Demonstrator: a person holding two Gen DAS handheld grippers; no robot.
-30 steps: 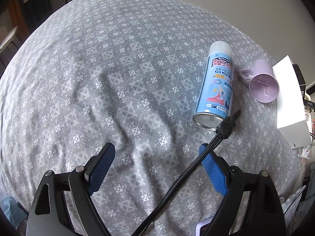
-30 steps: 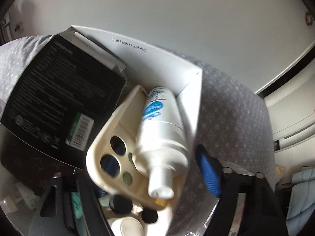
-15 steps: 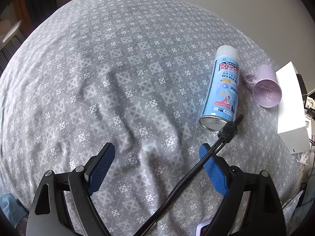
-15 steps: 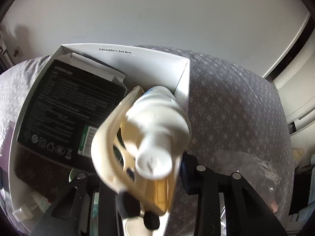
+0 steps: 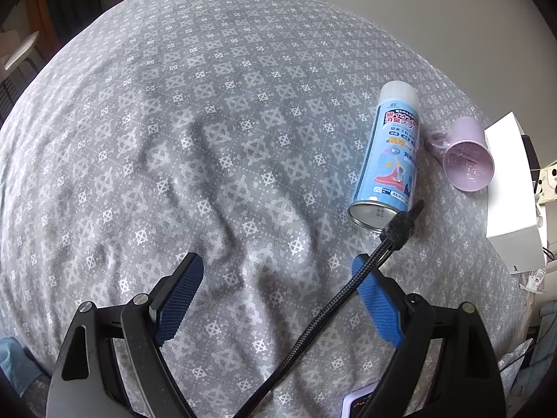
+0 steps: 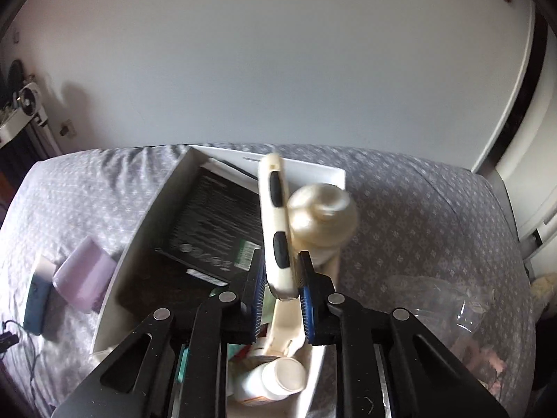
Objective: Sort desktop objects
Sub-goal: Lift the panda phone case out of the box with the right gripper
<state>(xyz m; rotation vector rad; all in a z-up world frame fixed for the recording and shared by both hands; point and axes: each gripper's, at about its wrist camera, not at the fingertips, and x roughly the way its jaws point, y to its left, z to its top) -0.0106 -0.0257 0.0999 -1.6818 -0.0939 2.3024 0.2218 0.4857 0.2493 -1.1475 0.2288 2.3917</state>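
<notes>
a cream plastic holder [image 6: 278, 230] with dark oval openings is clamped edge-on between the blue pads of the right hand-held gripper [image 6: 280, 292], whose jaws are narrowed fully onto it. its long axis runs up and away from the pads, nearly in line with the fingers. a white bottle [image 6: 322, 216] is seen pressed against the holder's right face; whether it is seated in the holder cannot be told, as this part is blurred. directly beneath, a white open box [image 6: 132, 261] is located, in which a black carton [image 6: 212, 230] and a small white jar [image 6: 278, 379] are kept. a lilac cup [image 6: 81, 285] lies on its side just outside the box's left wall, on the grey patterned cloth of the surface [image 6: 417, 216].

the left hand-held gripper [image 5: 278, 299] is held wide with nothing between the jaws, above bare cloth. a blue spray can [image 5: 388, 155] lies ahead and to its right, long axis pointing away, base nearest. a black braided cord [image 5: 330, 306] crosses the right pad.

judgement: the holder is governed by the right hand; the can is nearer the left.
</notes>
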